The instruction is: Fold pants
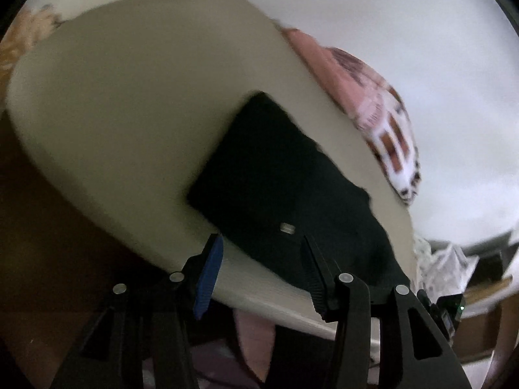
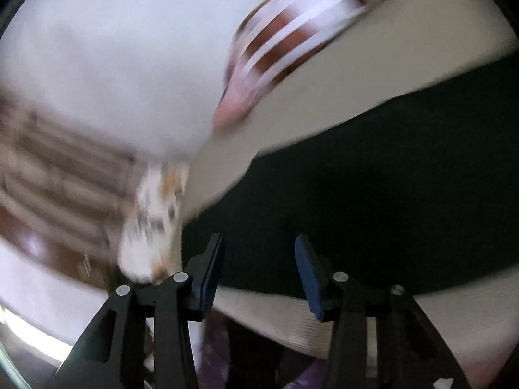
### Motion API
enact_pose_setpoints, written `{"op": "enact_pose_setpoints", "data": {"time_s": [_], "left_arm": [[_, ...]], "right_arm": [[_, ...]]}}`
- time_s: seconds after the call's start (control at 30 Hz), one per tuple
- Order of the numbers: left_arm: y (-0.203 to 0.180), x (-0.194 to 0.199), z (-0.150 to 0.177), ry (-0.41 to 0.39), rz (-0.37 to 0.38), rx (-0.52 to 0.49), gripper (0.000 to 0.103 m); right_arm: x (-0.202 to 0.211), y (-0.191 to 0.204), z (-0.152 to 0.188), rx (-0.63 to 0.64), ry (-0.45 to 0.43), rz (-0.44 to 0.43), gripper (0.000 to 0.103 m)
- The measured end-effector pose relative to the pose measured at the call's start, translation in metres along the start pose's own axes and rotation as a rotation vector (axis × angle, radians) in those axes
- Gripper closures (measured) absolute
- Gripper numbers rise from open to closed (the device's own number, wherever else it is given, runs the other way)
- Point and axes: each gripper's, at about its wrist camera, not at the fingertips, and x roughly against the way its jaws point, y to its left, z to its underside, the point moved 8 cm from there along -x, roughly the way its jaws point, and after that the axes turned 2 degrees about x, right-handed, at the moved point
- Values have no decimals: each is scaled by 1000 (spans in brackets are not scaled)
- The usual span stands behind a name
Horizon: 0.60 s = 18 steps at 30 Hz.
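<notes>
The black pants (image 1: 275, 175) lie folded into a compact rectangle on a beige table (image 1: 129, 97), near its front edge, with a small silver tag showing on top. My left gripper (image 1: 261, 238) is open above the near edge of the pants, and nothing is pinched between its fingers (image 1: 211, 269). In the right wrist view, which is badly blurred, the pants (image 2: 356, 201) spread dark across the table (image 2: 356, 74). My right gripper (image 2: 259, 238) is open over their near edge, holding nothing.
A pink, brown and white patterned cloth (image 1: 373, 97) hangs along the table's far edge, also seen as the streaked cloth (image 2: 292, 32). A pale wall stands behind. Crumpled light clutter (image 1: 447, 265) sits off the table's right end. The floor below the table is dark.
</notes>
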Motion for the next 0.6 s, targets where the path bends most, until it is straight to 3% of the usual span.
{"op": "enact_pose_setpoints", "data": {"time_s": [0.1, 0.17, 0.37, 0.4, 0.47, 0.57, 0.6], "left_arm": [[21, -3, -9, 18, -34, 18, 53], [27, -11, -14, 41, -13, 34, 53], [16, -41, -18, 73, -8, -77, 54], [13, -44, -20, 62, -17, -115, 64], [6, -47, -26, 27, -55, -187, 72], [2, -46, -42, -34, -69, -212, 88], [3, -46, -48, -52, -76, -209, 89]], "right_arm": [[-49, 28, 8, 70, 81, -12, 58], [-70, 36, 11, 79, 107, -18, 57], [-99, 36, 26, 74, 147, 8, 52], [-98, 34, 29, 71, 149, 20, 50], [-100, 28, 28, 58, 145, 38, 48], [-95, 16, 25, 6, 130, 37, 45], [-94, 14, 23, -12, 122, 32, 44]]}}
